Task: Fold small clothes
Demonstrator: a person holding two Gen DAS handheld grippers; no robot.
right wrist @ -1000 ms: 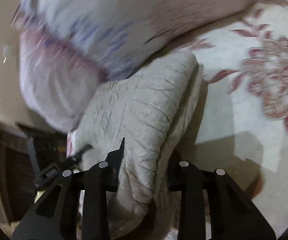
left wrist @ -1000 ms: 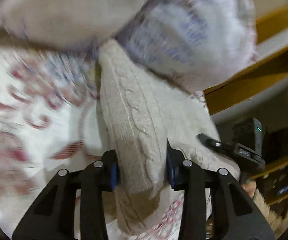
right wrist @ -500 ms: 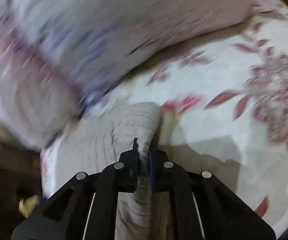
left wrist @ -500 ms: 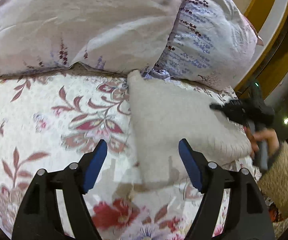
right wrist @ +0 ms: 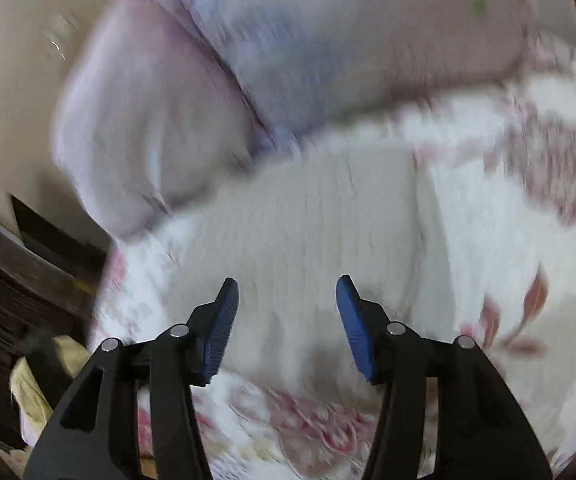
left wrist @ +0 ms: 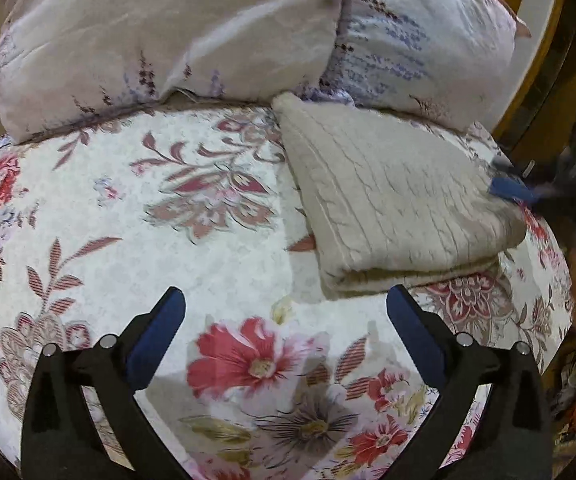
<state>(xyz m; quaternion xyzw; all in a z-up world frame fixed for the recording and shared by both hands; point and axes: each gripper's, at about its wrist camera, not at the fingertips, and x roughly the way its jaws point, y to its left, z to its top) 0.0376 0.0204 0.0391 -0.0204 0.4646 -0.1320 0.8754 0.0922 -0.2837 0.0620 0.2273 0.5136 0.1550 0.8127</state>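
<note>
Both claws have let go: the left claw [left wrist: 286,312] and right claw [right wrist: 287,300] gape empty, leaving the knit garment [left wrist: 391,196] seemingly fully folded on the bed [left wrist: 216,280].

The folded knit [left wrist: 391,200] is plain cream-beige with a cable pattern; the bedspread [left wrist: 216,288] under it is white with red and mauve flowers; beyond it the pillows [left wrist: 176,28] look pale lilac, purple-sprigged; gripper pads [right wrist: 224,328] blue

floral bedspread [left wrist: 216,208] — two pillows [left wrist: 160,28] behind
</note>
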